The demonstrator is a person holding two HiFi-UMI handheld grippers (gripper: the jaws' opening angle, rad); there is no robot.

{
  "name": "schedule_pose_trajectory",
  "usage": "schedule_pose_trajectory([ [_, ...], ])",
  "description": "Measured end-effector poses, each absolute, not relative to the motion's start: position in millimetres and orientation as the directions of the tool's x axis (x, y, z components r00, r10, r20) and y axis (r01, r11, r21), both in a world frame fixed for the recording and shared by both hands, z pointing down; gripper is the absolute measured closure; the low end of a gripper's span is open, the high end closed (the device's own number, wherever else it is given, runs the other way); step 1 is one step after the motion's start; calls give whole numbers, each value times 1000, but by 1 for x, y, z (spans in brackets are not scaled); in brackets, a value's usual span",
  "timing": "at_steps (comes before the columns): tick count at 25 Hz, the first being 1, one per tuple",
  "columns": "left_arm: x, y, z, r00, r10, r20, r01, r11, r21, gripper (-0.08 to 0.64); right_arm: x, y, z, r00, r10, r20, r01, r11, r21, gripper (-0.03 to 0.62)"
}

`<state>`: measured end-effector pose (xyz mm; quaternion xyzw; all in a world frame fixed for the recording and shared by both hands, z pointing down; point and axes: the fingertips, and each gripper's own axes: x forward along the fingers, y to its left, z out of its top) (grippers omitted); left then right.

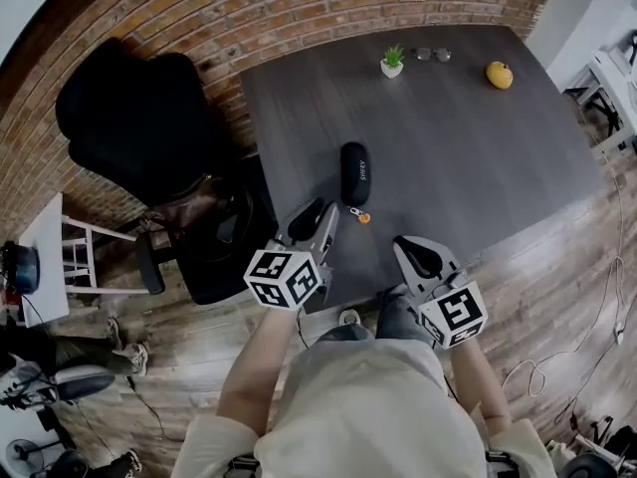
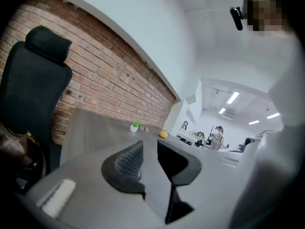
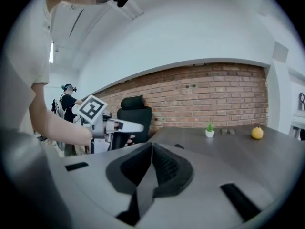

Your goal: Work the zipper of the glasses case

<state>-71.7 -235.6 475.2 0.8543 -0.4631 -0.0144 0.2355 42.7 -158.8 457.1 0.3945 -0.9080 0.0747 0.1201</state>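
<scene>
The left gripper (image 1: 318,213) is held by the person's left hand just above the near edge of the dark grey wooden table (image 1: 468,167). In the left gripper view its 2 black ribbed jaws stand apart with a clear gap, and only bare tabletop shows between them (image 2: 148,146). The right gripper (image 1: 408,246) is held beside it, a little nearer the person. In the right gripper view (image 3: 151,148) its 2 jaws are pressed together with nothing between them. Each gripper carries a white cube with black square markers. The black oval zippered glasses case (image 1: 354,172) lies flat on the table just beyond the left gripper's tips, apart from them. It is ahead and to the left of the right gripper, and neither gripper touches it. A small orange zipper pull (image 1: 364,217) hangs off the case's near end, between the case and the left gripper's tips. A short line of pale print runs along the case's lid, too small to read. At the table's far edge stand a small green plant in a white pot (image 1: 393,62), a pair of dark-framed glasses (image 1: 432,55) and a round yellow-orange fruit (image 1: 500,75). A black high-backed office chair (image 1: 139,118) stands left of the table in front of a red brick wall (image 1: 299,8).
</scene>
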Motion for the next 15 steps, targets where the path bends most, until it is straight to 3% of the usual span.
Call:
schedule_pose_trajectory([
  [6,-88,-184,444,541,-828,149,-818,-477,321,546,36,-140,433,-636,-746,196,-767,639,-61,589],
  [15,-121,-130,444,518,-840,164,-837,-457,301,551,20,-105,405,-638,-763,104,-770,637,-47,589],
])
